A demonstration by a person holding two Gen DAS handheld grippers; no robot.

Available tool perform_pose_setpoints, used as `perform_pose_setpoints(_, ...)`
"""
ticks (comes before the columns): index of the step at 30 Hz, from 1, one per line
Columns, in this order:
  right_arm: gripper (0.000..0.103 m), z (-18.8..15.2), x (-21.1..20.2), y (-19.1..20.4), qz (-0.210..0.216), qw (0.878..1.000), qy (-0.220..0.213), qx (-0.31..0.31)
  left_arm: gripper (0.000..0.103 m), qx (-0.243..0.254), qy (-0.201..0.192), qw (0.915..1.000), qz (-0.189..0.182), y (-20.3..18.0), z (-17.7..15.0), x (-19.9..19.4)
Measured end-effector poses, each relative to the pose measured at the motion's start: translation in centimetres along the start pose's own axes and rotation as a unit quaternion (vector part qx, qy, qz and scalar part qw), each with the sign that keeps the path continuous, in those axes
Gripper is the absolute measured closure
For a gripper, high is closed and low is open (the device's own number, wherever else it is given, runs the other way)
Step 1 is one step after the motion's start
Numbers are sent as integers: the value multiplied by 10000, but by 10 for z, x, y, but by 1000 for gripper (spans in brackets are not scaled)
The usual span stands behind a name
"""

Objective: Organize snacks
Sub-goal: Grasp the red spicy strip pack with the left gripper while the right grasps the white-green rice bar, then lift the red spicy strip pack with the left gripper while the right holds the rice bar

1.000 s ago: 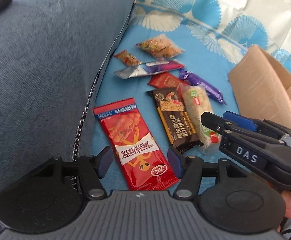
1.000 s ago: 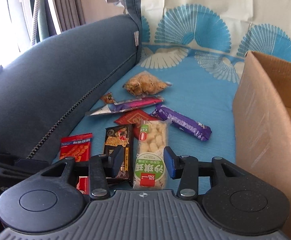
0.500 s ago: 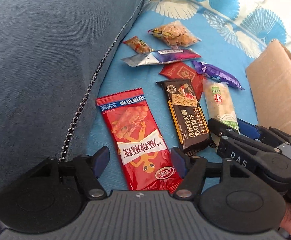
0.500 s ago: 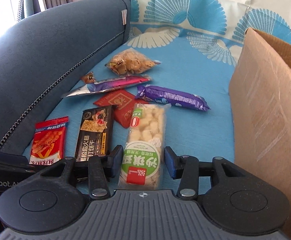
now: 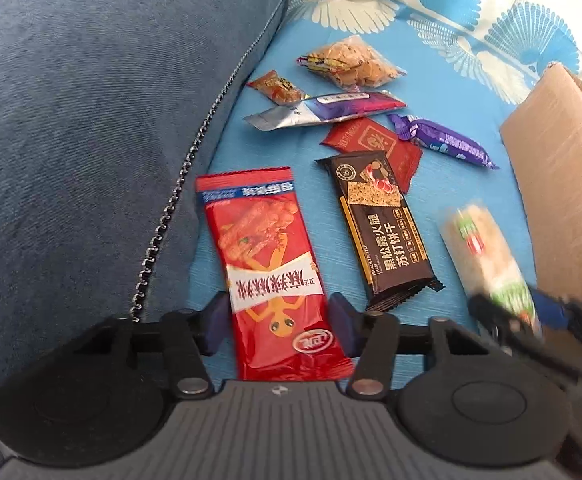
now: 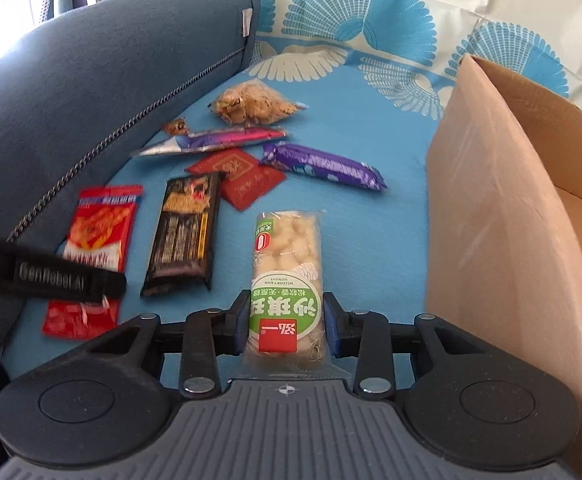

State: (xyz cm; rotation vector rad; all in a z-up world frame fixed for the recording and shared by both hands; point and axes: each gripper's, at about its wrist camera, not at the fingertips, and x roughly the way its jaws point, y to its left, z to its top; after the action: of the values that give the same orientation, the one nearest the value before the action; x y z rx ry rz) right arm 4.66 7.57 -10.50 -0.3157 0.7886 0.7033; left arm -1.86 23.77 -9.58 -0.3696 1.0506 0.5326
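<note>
My left gripper (image 5: pixel 277 322) is shut on the lower end of a red snack packet (image 5: pixel 267 264), which also shows in the right wrist view (image 6: pixel 95 248). My right gripper (image 6: pixel 287 322) is shut on a clear green-labelled snack bar (image 6: pixel 287 268) and holds it off the blue cloth; it also shows, blurred, in the left wrist view (image 5: pixel 487 256). A black cracker packet (image 5: pixel 379 228) lies between them. An open cardboard box (image 6: pixel 503 216) stands right of my right gripper.
Further back on the cloth lie a purple bar (image 6: pixel 323 166), a flat red packet (image 6: pixel 239 176), a long silver-purple packet (image 6: pixel 215 140), a small orange packet (image 5: pixel 277 88) and a clear bag of biscuits (image 6: pixel 251 104). A blue sofa cushion (image 5: pixel 91 120) rises along the left.
Both grippers have closed on their packets. The right one has lifted the green-labelled bar and carried it right, away from the black packet, towards the box.
</note>
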Motion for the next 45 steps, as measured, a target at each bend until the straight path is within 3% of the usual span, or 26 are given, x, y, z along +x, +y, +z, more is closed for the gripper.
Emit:
perform_pose_setpoints(4,65,-15,-12,4,-86,9998,64,-168,55,-80,-112,9999,-95,5,-3,-8)
perform_pose_setpoints(5,65,-17,-15,5,-90,9997,64,-206,65,-92,-132,9998,-132,6,-4,-10)
perform_pose_setpoints(6,65,-19,-17,7,-103,9996,55,-242,90,-102,-125,9997,-181,8,-5,-12)
perform_pose_setpoints(11,65,-27,-30,10,-1,9995,68,-314,92,-192,-119,9982,-557,17,-8,-19)
perform_pose_setpoints(13,65,-32,-37,9,105,9995,33,-301,90,-338,-142,9966,-738,23,-9,-21)
perform_pose_setpoints(14,65,-36,-40,9,165,9995,7,-283,82,-438,-161,9957,-807,26,-9,-22)
perform_pose_setpoints(15,65,-40,-43,8,216,9995,-17,-249,66,-525,-165,9947,-869,29,-9,-23)
perform_pose_setpoints(18,65,-57,-50,4,319,9994,-96,-134,43,-567,-168,9935,-972,28,-8,-22)
perform_pose_setpoints(26,63,-69,-50,4,412,9987,-214,-194,24,-100,-111,9982,-585,6,-2,-11)
perform_pose_setpoints(32,60,-69,-44,0,485,9985,-211,-162,23,160,-67,9998,-137,-6,-1,-1)
perform_pose_setpoints(41,57,-69,-36,-1,496,9986,-164,-108,23,648,-115,9976,205,-27,1,11)
perform_pose_setpoints(43,57,-69,-35,-1,489,9986,-175,-106,27,799,-171,9963,257,-31,-1,9)
perform_pose_setpoints(45,58,-68,-33,0,460,9987,-190,-120,42,890,-230,9954,269,-33,-3,7)
